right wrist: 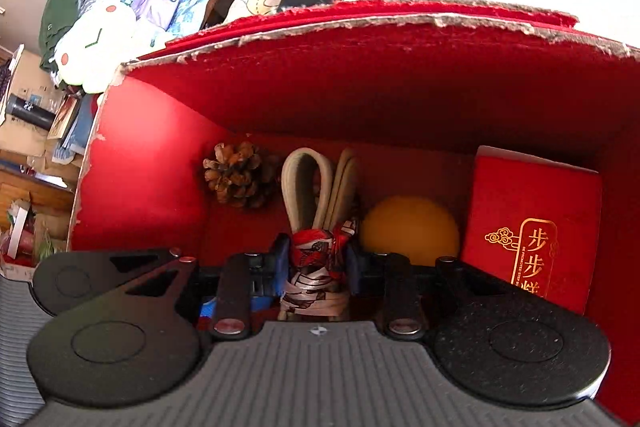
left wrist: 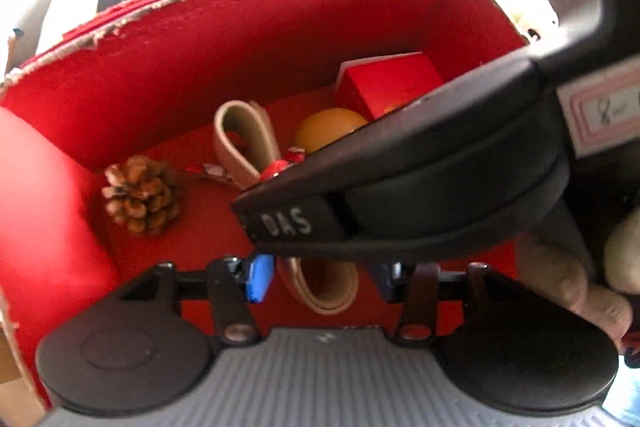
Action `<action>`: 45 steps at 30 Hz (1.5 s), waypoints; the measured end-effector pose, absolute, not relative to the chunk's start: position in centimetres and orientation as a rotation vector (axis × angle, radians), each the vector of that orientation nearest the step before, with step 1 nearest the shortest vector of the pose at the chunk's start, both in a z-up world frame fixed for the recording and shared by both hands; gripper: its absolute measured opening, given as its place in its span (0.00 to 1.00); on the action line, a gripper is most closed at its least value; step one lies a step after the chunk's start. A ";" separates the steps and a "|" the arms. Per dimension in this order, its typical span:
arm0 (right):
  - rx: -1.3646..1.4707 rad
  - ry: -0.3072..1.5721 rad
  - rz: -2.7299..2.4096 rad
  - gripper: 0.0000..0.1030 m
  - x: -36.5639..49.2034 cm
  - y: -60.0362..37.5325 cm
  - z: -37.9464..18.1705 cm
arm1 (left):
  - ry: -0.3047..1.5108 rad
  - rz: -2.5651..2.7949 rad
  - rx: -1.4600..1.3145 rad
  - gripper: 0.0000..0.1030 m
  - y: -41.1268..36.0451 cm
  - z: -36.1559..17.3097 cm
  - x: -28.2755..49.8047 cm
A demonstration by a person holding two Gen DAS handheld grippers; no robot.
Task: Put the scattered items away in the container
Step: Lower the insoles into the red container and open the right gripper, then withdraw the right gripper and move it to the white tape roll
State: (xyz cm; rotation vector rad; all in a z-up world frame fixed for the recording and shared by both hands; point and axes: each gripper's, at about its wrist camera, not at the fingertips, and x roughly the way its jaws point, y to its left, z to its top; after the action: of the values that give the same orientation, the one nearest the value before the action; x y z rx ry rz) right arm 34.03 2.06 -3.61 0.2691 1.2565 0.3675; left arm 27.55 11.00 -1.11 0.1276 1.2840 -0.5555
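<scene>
Beige looped strap (right wrist: 316, 195), wrapped in patterned red cloth, sits clamped in the right gripper (right wrist: 316, 267); left gripper (left wrist: 320, 275) spread.

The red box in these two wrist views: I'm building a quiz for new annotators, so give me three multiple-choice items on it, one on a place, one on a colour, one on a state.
1. Seen from the right wrist, where does the pine cone lie in the red box?
A. left of the beige strap bundle
B. right of the small red carton
C. outside, on the shelf

2. What colour is the ball?
A. blue
B. orange
C. white

3. What state is the right claw in?
A. open, nothing between its fingers
B. shut on the ball
C. shut on the beige strap bundle

Answers: 1 A, the cone sits near the left wall, strap beside it. 2 B, it shows orange next to the small red carton. 3 C, the blue pads press the bundle's wrapped middle.
</scene>
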 end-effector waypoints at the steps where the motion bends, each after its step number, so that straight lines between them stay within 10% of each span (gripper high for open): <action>1: 0.277 1.253 0.364 0.28 33.8 2.0 -3.6 | 1.284 -0.554 0.124 0.47 11.0 -1.1 27.5; 10: 0.302 1.154 0.327 0.30 32.3 1.0 -2.2 | 1.241 -0.527 0.044 0.59 12.4 -1.7 27.9; 14: 0.391 1.088 0.293 0.47 31.4 -0.5 -1.3 | 1.219 -0.520 0.056 0.62 12.3 -1.6 28.0; 45: 0.434 0.844 0.164 0.39 24.9 -2.6 0.6 | 1.013 -0.289 0.109 0.69 13.0 2.5 25.0</action>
State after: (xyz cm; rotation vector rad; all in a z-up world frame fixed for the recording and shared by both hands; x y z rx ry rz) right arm 24.93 -2.60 0.56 0.4335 0.8437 0.1643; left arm 25.03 12.97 2.48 0.1091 1.0130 -0.2890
